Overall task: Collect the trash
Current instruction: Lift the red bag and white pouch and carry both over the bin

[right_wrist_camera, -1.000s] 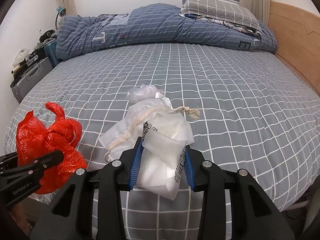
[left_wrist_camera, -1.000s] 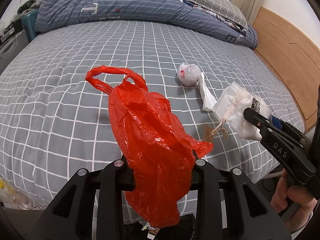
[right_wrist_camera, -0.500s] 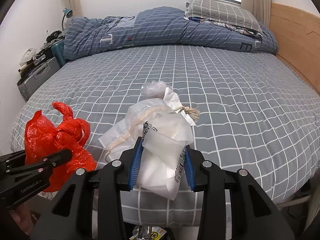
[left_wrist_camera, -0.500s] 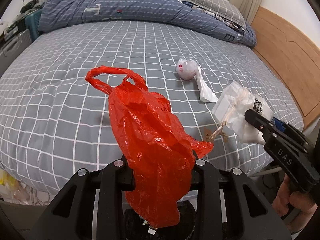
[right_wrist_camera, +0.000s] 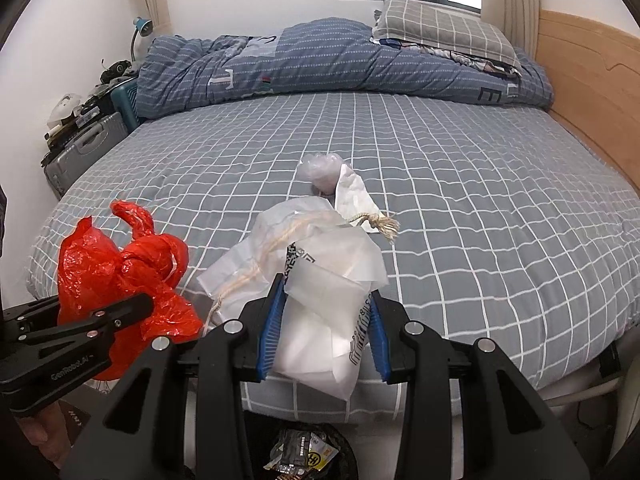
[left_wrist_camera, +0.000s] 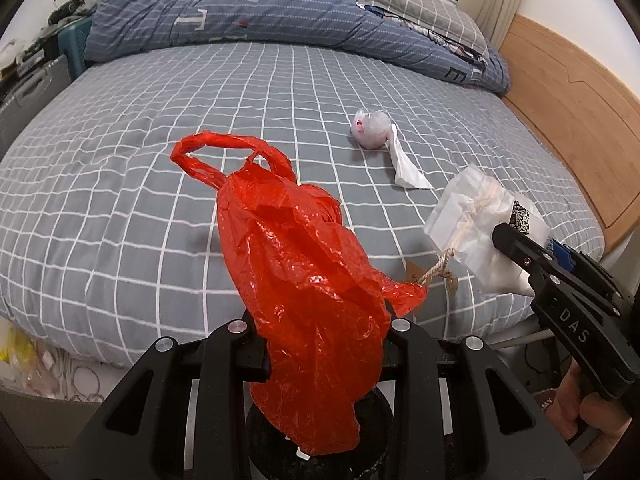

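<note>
My left gripper [left_wrist_camera: 326, 340] is shut on a crumpled red plastic bag [left_wrist_camera: 304, 264], held up past the bed's front edge; it also shows in the right wrist view [right_wrist_camera: 120, 276]. My right gripper [right_wrist_camera: 324, 332] is shut on a white drawstring pouch [right_wrist_camera: 320, 280] with a rope cord, seen in the left wrist view [left_wrist_camera: 480, 224]. A small clear bag wad [left_wrist_camera: 370, 128] and a white tissue [left_wrist_camera: 404, 164] lie on the grey checked bed [left_wrist_camera: 160, 140]. A black bin with wrappers [right_wrist_camera: 304, 456] is below my right gripper.
A blue duvet [right_wrist_camera: 320, 64] and grey pillow [right_wrist_camera: 440, 28] lie at the far side of the bed. A wooden headboard [right_wrist_camera: 592, 80] is on the right. A suitcase [right_wrist_camera: 80, 152] and clutter stand at the left. Cables and bags [left_wrist_camera: 36, 364] lie on the floor.
Both grippers have pulled back from the bed with their loads. The bed's front edge and the black bin below have come into view.
</note>
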The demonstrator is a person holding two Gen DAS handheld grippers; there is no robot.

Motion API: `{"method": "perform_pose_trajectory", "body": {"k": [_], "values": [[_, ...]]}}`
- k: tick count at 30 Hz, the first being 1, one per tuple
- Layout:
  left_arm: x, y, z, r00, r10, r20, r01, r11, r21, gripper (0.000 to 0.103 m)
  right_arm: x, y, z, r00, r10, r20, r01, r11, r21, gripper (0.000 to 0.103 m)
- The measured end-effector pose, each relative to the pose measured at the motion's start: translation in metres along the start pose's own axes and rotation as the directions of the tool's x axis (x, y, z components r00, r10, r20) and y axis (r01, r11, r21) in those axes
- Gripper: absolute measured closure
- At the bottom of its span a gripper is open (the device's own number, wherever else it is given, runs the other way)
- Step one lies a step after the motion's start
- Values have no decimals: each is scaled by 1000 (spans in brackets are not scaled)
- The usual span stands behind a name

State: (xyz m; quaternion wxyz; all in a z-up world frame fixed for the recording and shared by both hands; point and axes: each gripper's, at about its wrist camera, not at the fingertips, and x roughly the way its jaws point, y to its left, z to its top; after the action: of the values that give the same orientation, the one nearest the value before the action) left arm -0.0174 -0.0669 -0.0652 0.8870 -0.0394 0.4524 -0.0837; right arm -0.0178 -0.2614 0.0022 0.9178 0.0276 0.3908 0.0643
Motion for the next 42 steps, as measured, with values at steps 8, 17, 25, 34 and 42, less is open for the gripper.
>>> {"method": "perform_pose_trajectory", "body": {"k": [8,17,25,34,42], "values": [[-16,0,-26,1000,-3,-1,3,1000,1,73,-12,9,-21,1000,5,-13,-6,1000,-12,67],[-31,3,-55,1000,20,-6,-20,1000,-3,73,-29,22,-41,1000,24,-18,-24,999,-27,67],[-39,5,-86,999,38,-24,-39,999,-17,73,-38,32,-70,998,32,-54,-34,998,-44,67],[-34,6,-125,994,44,-98,-47,998,-33,73,-40,41,-104,992,38,-118,-45,997,-64,67],[-35,2,-151,990,32,-140,-37,999,-34,72,-43,40,-132,985,34,-170,-44,997,-58,67]]}}
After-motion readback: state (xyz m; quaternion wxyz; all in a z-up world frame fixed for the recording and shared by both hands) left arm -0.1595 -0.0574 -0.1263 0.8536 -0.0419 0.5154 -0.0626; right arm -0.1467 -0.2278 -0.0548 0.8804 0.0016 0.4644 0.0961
